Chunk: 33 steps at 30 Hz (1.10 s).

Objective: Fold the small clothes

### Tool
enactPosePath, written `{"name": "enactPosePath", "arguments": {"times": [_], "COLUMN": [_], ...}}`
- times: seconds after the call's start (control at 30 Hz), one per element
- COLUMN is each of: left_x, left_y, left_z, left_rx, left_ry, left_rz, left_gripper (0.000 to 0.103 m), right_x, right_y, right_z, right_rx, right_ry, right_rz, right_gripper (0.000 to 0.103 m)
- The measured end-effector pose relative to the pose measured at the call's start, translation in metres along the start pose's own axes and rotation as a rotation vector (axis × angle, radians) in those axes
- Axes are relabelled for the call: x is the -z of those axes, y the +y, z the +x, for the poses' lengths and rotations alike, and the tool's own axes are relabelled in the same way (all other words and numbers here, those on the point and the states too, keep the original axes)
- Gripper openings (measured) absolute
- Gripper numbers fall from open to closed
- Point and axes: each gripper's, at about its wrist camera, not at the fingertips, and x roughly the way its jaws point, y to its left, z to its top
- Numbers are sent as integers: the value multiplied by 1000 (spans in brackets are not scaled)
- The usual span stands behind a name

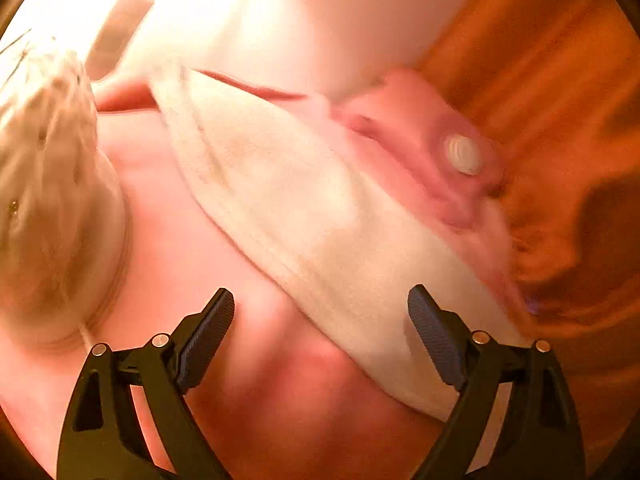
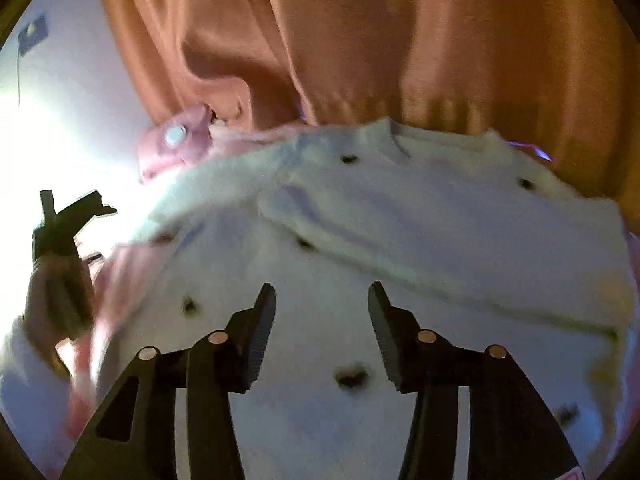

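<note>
A small fluffy white sweater (image 2: 400,232) with dark heart dots lies spread out, one sleeve folded across its front. In the left wrist view its white edge (image 1: 304,216) runs diagonally over a pink surface (image 1: 192,240). My right gripper (image 2: 322,300) is open and empty just above the sweater's lower body. My left gripper (image 1: 320,308) is open and empty over the sweater's edge and the pink surface. The left gripper also shows in the right wrist view (image 2: 68,220), held in a hand at the left.
A pink item with a white round button (image 2: 176,136) lies behind the sweater; it also shows in the left wrist view (image 1: 464,156). An orange curtain (image 2: 360,40) hangs behind. A fluffy pale bundle (image 1: 48,200) sits at the left.
</note>
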Motion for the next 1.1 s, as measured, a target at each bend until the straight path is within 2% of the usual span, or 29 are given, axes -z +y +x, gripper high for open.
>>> {"name": "enactPosePath", "arguments": {"times": [0.03, 0.13, 0.2, 0.23, 0.27, 0.3, 0.33, 0.43, 0.5, 0.53, 0.6, 0.63, 0.7, 0.73, 0.8, 0.83, 0.87, 0.9, 0.93, 1.0, 1.07, 1.1], "left_x": [-4, -7, -9, -9, -10, -12, -9, 15, 59, 81, 151, 196, 244, 263, 279, 280, 274, 266, 257, 235, 208, 193], "left_y": [8, 10, 4, -5, -13, -20, -33, -99, -158, -176, -214, -227, -228, -226, -211, -201, -190, -181, -177, -156, -145, -139], "left_z": [10, 18, 23, 30, 35, 34, 28, -15, -60, -76, -108, -118, -124, -125, -126, -128, -128, -127, -124, -119, -99, -86], "left_rx": [-60, -72, -26, 7, 8, 9, 38, 158, 312, 373, 502, 553, 590, 594, 591, 576, 561, 540, 514, 417, 365, 346], "left_ry": [13, -7, -7, 19, 30, 15, -15, -119, -175, -177, -133, -73, 12, 46, 92, 91, 72, 37, 0, -92, -47, 8], "left_rz": [-1, 20, 38, 78, 108, 134, 171, 368, 560, 632, 823, 931, 1027, 1049, 1055, 1045, 1036, 1033, 1032, 985, 864, 781], "left_gripper": [86, 76, 51, 20, 9, 6, 6, 5, 5, 5, 6, 8, 9, 13, 28, 45, 52, 52, 57, 62, 65, 65], "right_x": [13, 33, 39, 39, 39, 39, 36, 32, 29, 29, 27, 26, 24, 23, 19, 16, 13, 9, 1, -8, -21, -25], "right_y": [-4, -13, -16, -14, -12, -10, -8, -9, -15, -21, -33, -42, -60, -67, -83, -87, -89, -88, -77, -55, -24, -13], "right_z": [0, 13, 23, 28, 27, 25, 23, 19, 18, 18, 16, 14, 8, 5, -4, -7, -11, -14, -17, -15, -4, 3], "right_rx": [0, -23, -26, -27, -32, -41, -53, -50, -31, -23, 9, 30, 96, 139, 197, 187, 172, 162, 168, 155, 41, 1], "right_ry": [7, 36, 69, 81, 76, 68, 57, 34, 28, 33, 30, 31, 15, 6, -18, -29, -44, -61, -84, -100, -80, -64], "right_rz": [7, 65, 85, 83, 76, 71, 65, 63, 82, 100, 137, 160, 191, 193, 219, 235, 243, 227, 152, 42, -40, -59], "right_gripper": [52, 55, 55, 55, 55, 55, 55, 55, 55, 55, 55, 56, 56, 56, 56, 56, 56, 56, 56, 57, 57, 57]}}
